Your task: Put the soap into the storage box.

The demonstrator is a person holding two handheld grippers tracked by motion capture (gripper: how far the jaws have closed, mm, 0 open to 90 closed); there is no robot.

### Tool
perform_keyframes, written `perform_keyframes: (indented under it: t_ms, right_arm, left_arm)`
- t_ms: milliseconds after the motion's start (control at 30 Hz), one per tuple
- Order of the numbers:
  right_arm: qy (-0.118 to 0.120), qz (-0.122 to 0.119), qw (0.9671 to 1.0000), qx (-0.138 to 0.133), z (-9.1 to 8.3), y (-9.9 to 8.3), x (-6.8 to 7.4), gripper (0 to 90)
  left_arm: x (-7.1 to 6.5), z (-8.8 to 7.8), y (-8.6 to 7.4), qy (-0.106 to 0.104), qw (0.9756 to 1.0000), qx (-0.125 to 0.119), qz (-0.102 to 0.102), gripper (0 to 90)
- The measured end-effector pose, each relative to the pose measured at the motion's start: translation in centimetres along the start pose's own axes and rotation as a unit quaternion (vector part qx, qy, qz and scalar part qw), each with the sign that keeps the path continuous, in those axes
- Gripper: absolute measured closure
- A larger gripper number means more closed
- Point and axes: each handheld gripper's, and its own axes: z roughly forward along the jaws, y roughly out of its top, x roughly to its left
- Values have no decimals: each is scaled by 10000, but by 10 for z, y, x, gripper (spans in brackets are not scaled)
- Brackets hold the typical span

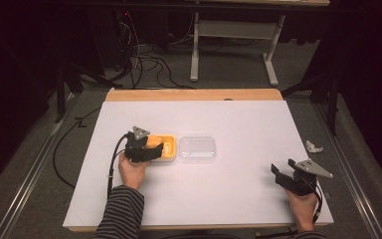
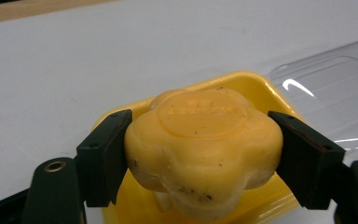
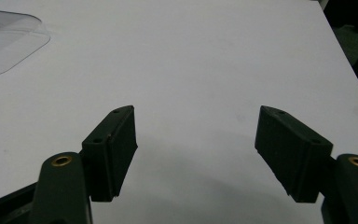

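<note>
Left tongs [image 2: 200,154] clamp soap [image 2: 200,149]; right tongs [image 3: 196,156] wide apart.

The high view looks forward and down from above the person's side of the counter [image 1: 238,199], far enough back to take in its whole white top and the floor beyond. The left gripper view sits very close behind its own fingers [image 2: 103,158], facing the yellow dish [image 2: 242,81], with the clear lid [image 2: 335,88] just beyond the dish. The right gripper view looks low across the bare counter from well to the right of the dish, toward that lid [image 3: 7,44] at its upper left. All three views share the lid.
</note>
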Motion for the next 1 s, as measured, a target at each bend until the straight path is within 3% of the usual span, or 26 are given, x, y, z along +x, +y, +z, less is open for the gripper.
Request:
perform_keyframes:
  t_ms: [267,633,1000]
  right_arm:
    - [-12,38,10000,-69,-1,-1,0,295]
    - [-35,12,9999,-113,-2,-1,0,296]
    - [-54,7,10000,-24,0,0,0,296]
  left_arm:
    - [-3,8,-2,57,10000,54,53,259]
    - [-3,15,-3,110,9999,91,-65,259]
    - [1,17,-3,20,9998,140,-139,258]
